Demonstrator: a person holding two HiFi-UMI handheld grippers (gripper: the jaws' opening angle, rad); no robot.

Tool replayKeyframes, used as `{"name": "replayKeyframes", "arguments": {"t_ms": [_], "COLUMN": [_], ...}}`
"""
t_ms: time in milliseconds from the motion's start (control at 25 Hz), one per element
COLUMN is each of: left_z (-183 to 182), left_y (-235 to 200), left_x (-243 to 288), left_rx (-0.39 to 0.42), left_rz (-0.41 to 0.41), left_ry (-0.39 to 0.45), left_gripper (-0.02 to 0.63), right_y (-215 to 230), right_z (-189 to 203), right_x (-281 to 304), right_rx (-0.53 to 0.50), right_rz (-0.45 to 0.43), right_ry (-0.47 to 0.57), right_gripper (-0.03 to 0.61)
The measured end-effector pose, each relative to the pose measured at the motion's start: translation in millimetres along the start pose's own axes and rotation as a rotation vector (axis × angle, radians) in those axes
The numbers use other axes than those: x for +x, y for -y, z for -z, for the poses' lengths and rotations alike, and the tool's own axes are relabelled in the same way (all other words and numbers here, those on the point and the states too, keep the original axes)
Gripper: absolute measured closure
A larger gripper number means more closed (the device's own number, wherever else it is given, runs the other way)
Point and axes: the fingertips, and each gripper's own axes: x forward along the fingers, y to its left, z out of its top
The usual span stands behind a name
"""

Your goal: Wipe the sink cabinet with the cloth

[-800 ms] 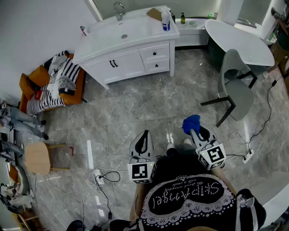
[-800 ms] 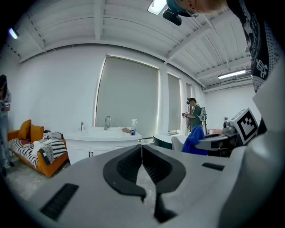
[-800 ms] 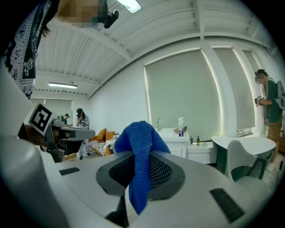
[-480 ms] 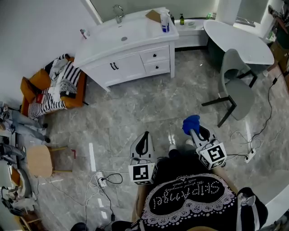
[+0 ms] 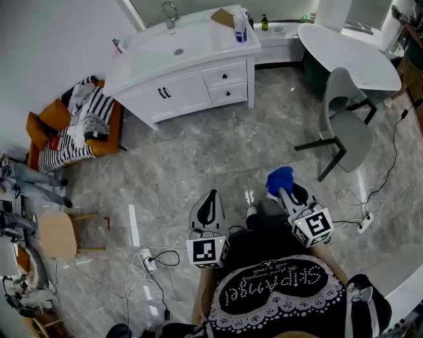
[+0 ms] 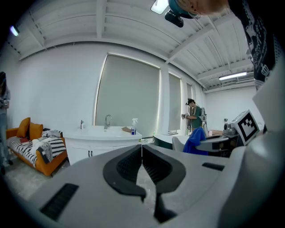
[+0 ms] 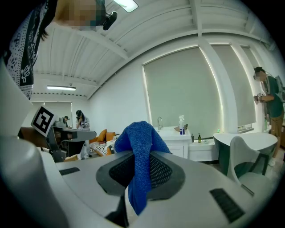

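Observation:
The white sink cabinet (image 5: 178,66) stands against the far wall, well ahead of both grippers; it also shows small in the left gripper view as the sink cabinet (image 6: 100,138) and in the right gripper view as the sink cabinet (image 7: 171,138). My right gripper (image 5: 282,187) is shut on a blue cloth (image 5: 279,178), which bunches above the jaws and hangs down between them, the blue cloth (image 7: 140,156). My left gripper (image 5: 209,206) is shut with nothing in it; its jaws meet in the left gripper view (image 6: 142,164).
A spray bottle (image 5: 242,29) and a brown object (image 5: 225,18) sit on the cabinet top. A grey chair (image 5: 344,129) and a round white table (image 5: 350,56) stand to the right. An orange sofa (image 5: 73,125) with clothes is left. Cables (image 5: 149,261) lie on the floor.
The view has shifted slightly forward toward the cabinet. Both grippers hold the same pose, with the cloth still in the right one.

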Motion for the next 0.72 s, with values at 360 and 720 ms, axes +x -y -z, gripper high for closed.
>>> {"name": "replayKeyframes", "arguments": {"t_ms": [360, 720], "left_z": [1, -16], "left_y": [-19, -82], "left_x": [29, 97], "left_rx": [-0.023, -0.059], "left_rz": [-0.024, -0.082], "left_ry": [-0.043, -0.046], "left_gripper": [0.606, 0.606], "right_y": [33, 65], "right_z": [5, -18], "right_x": [35, 135], "right_rx": [0.062, 0.093], "right_rz": [0.029, -0.015], "right_ry": [-0.054, -0.057], "right_gripper": [0.518, 0.517]}}
